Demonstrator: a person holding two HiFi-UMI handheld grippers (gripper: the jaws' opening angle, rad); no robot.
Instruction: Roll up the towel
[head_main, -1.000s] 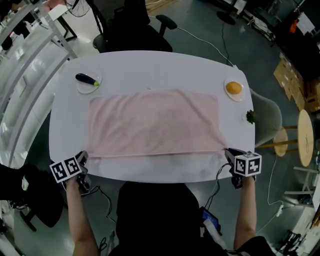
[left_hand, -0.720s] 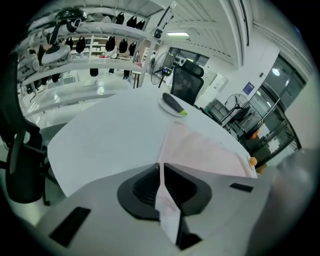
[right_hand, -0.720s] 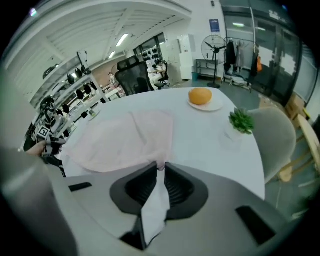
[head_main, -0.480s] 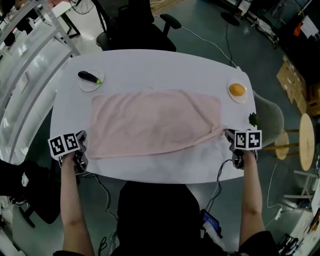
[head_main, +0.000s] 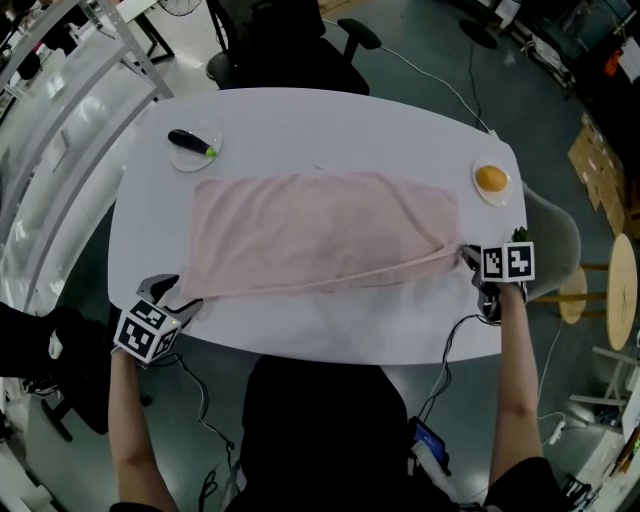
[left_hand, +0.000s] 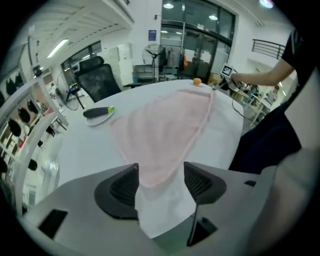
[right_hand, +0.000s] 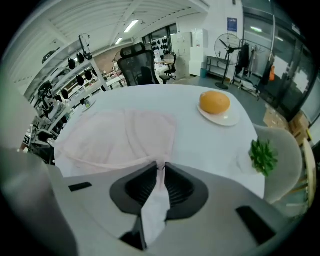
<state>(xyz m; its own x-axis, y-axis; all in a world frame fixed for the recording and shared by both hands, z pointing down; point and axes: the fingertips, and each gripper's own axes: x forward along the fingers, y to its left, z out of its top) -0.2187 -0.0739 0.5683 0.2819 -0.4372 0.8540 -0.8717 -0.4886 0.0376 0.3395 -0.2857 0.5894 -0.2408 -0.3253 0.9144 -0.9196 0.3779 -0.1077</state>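
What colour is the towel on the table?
A pale pink towel, clearest in the head view.

Open workshop with a white oval desk (head_main: 300, 115) on a dark floor (head_main: 420, 50).
Black office chair (head_main: 290, 45) behind it, metal racks (head_main: 60, 125) left, cardboard boxes (head_main: 597, 165) and round wooden stool (head_main: 628, 290) right, strip lights (right_hand: 131, 26) overhead.

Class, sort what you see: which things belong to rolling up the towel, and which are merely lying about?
In the job: pink towel; right gripper, shut on its corner; left gripper, jaws just opened, other corner loose between them.
Lying about: dark vegetable; orange; green sprig.
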